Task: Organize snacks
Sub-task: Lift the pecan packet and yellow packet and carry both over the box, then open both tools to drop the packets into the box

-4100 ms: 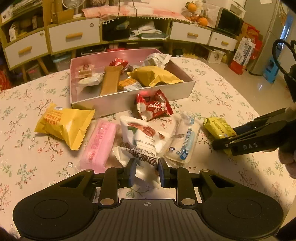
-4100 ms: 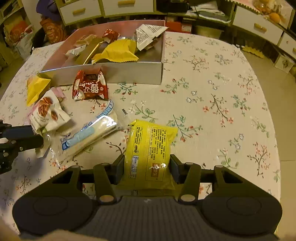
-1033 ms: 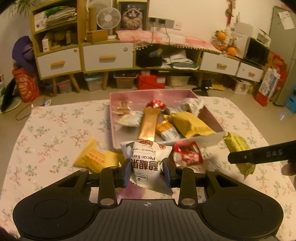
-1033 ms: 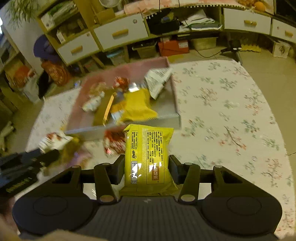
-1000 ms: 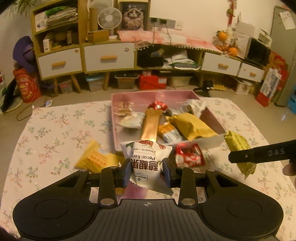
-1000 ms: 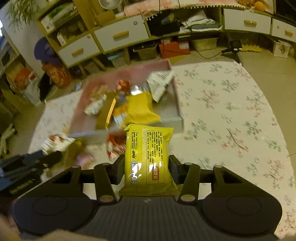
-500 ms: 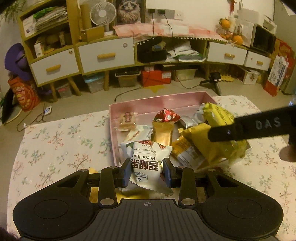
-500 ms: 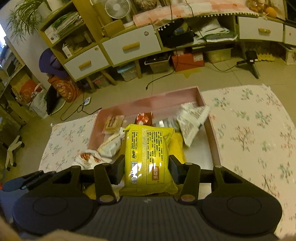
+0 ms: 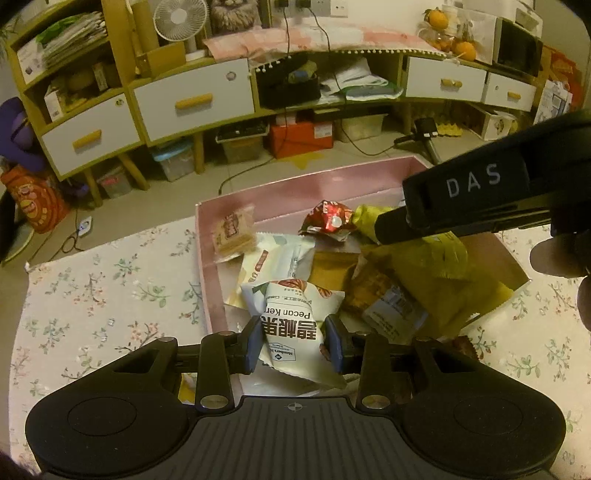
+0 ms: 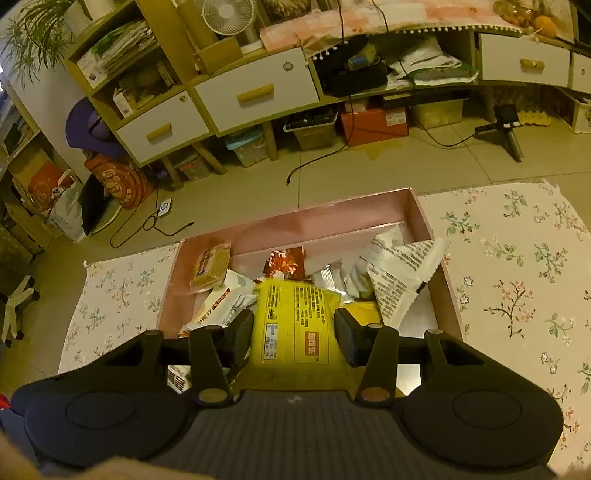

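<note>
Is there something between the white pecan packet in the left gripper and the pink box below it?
Nothing visible blocks it. The left gripper holds the pecan packet above the open pink box, where other snacks already lie underneath.

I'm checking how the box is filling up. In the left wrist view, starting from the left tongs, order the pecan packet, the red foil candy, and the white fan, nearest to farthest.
1. Pecan packet: clamped in the left tongs, over the pink box's near end.
2. Red foil candy: inside the box, toward its far wall.
3. White fan: on the shelf unit across the room, upper left.
</note>
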Action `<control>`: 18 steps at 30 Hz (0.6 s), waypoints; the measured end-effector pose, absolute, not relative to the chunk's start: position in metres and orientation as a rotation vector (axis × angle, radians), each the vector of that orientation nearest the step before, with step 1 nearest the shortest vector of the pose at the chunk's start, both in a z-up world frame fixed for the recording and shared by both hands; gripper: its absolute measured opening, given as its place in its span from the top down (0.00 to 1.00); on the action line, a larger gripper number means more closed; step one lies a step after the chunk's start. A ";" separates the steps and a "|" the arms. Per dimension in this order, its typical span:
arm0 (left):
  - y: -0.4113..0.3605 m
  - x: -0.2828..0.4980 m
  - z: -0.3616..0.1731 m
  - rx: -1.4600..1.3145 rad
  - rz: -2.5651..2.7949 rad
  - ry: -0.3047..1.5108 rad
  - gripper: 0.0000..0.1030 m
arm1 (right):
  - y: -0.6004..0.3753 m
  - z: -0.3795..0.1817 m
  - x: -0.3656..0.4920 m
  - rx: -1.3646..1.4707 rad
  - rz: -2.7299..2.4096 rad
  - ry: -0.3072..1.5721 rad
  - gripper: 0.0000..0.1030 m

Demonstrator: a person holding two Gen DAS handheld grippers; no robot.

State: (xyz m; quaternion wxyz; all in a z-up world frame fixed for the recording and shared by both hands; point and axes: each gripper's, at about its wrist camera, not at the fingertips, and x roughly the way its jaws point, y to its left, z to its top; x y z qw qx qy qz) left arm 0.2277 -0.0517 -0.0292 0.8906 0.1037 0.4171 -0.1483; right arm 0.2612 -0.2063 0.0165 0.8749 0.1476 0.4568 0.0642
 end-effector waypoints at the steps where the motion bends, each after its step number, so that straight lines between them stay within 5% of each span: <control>1: -0.051 0.227 -0.030 0.211 -0.310 0.866 0.65 | -0.206 0.017 0.262 0.308 0.136 0.954 0.57; 8: -0.050 0.221 -0.024 0.214 -0.324 0.839 0.50 | -0.207 0.022 0.261 0.337 0.148 0.950 0.53; 18: -0.048 0.207 -0.012 0.220 -0.323 0.831 0.41 | -0.211 0.031 0.248 0.296 0.135 0.954 0.40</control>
